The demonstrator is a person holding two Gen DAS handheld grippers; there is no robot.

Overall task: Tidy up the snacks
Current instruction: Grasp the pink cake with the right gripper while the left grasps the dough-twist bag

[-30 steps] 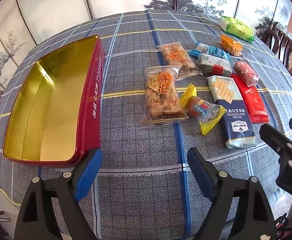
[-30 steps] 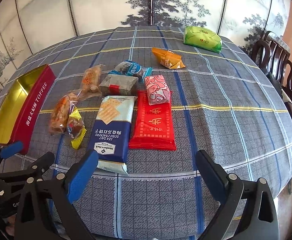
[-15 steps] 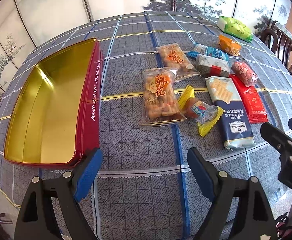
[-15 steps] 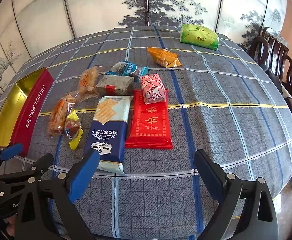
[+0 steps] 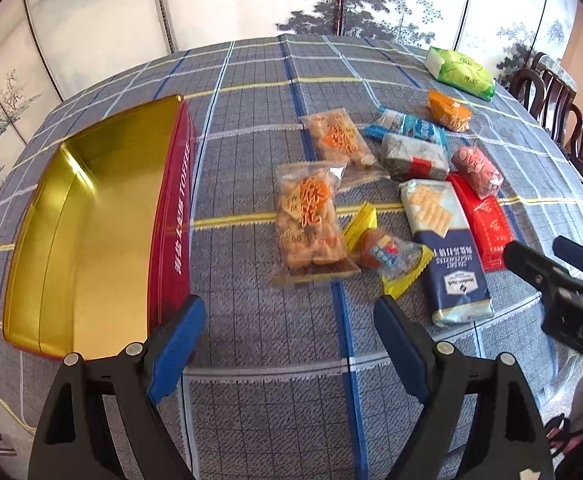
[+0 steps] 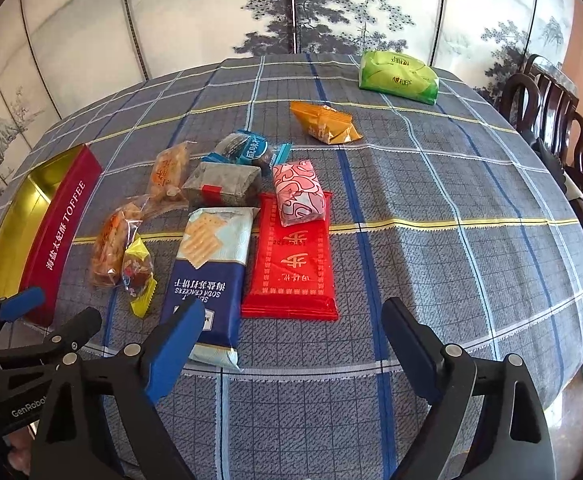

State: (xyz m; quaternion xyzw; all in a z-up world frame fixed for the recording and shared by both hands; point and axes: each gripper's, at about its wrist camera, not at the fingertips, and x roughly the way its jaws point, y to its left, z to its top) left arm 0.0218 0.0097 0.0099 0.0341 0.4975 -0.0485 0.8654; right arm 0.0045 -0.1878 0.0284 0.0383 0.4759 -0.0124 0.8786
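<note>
An open red toffee tin (image 5: 171,216) with a gold inside lies at the left of the table; it also shows in the right wrist view (image 6: 63,236). Several snack packs lie mid-table: a clear fried-twist pack (image 5: 307,220), a blue cracker pack (image 5: 447,248) (image 6: 207,272), a red pack (image 6: 293,264), a pink pack (image 6: 297,194), an orange pack (image 6: 323,122). My left gripper (image 5: 289,332) is open and empty above the near table edge. My right gripper (image 6: 293,340) is open and empty, just short of the cracker and red packs.
A green tissue pack (image 6: 399,76) lies at the far right of the table. Dark wooden chairs (image 6: 563,128) stand along the right side. A painted folding screen (image 6: 291,8) stands behind the table. The plaid cloth (image 6: 451,220) is bare at the right.
Both grippers have moved slightly forward over the table; the snacks sit a little nearer in both views. Nothing was taken hold of.
</note>
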